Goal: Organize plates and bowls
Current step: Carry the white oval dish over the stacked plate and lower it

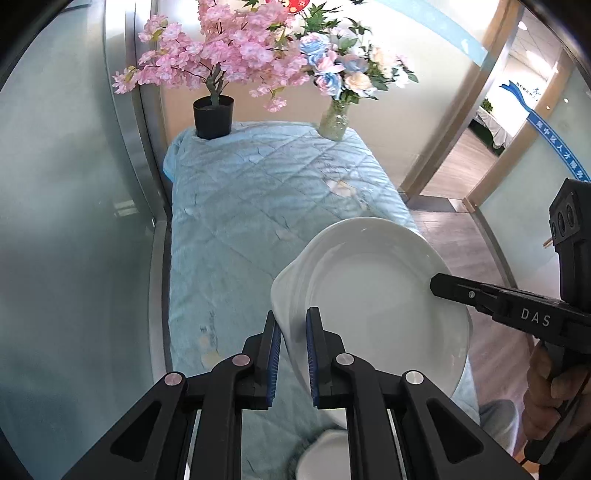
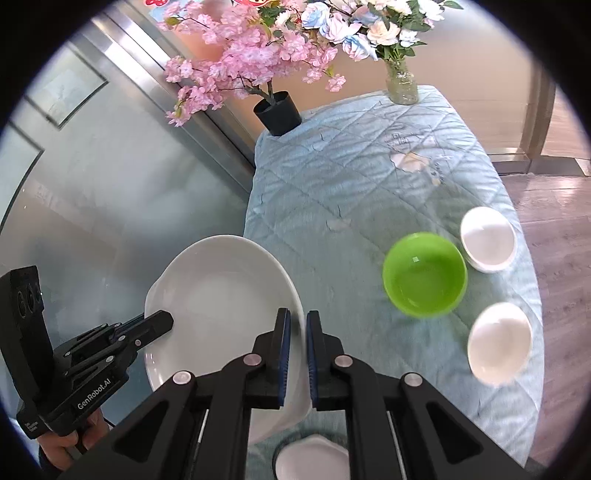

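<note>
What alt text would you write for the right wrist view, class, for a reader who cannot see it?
Two black grippers, the right gripper and the left gripper, clamp opposite rims of a large white plate above a table with a pale blue quilted cloth. A green bowl and two white bowls sit to the right; flowers stand behind.

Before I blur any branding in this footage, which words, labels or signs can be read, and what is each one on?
"DAS": on the side of the right gripper, left wrist view.
"GenRobot.AI": on the body of the left gripper, right wrist view.
Small label lower on that gripper's handle: too small to read.
Blue banner with white characters on the glass wall: too blurred to read.
Red sign above the flowers: cut off, unreadable.
</note>
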Motion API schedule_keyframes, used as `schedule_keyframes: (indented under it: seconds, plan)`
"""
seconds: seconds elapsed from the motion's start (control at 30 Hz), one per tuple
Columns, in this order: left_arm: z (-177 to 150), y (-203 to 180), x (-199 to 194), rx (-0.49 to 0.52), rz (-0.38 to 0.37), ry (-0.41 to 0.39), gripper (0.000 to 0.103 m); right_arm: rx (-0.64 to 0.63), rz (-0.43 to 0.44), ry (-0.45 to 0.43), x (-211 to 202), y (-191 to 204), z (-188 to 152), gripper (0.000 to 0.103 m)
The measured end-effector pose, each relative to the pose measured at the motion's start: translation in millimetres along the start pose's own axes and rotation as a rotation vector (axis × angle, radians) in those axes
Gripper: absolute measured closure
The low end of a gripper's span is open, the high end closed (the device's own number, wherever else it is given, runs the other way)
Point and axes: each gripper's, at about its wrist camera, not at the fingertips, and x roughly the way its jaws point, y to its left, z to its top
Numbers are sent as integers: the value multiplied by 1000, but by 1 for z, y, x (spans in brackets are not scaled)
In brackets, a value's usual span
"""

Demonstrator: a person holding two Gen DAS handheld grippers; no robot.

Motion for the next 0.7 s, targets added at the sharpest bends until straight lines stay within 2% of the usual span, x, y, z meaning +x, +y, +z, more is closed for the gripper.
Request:
schedule_keyframes:
  seconds: [0.37, 0.53, 0.7]
  plan:
    - [-105, -20, -57, -71, -21, 30, 94, 1, 18, 48, -44, -1, -77, 95]
    - [-152, -26, -69, -104, -36, 56, 94, -14, 8, 72, -54, -1, -107, 95]
    - [-193, -26, -66, -139, -33, 98, 94, -15, 3, 113, -45, -7, -135, 95]
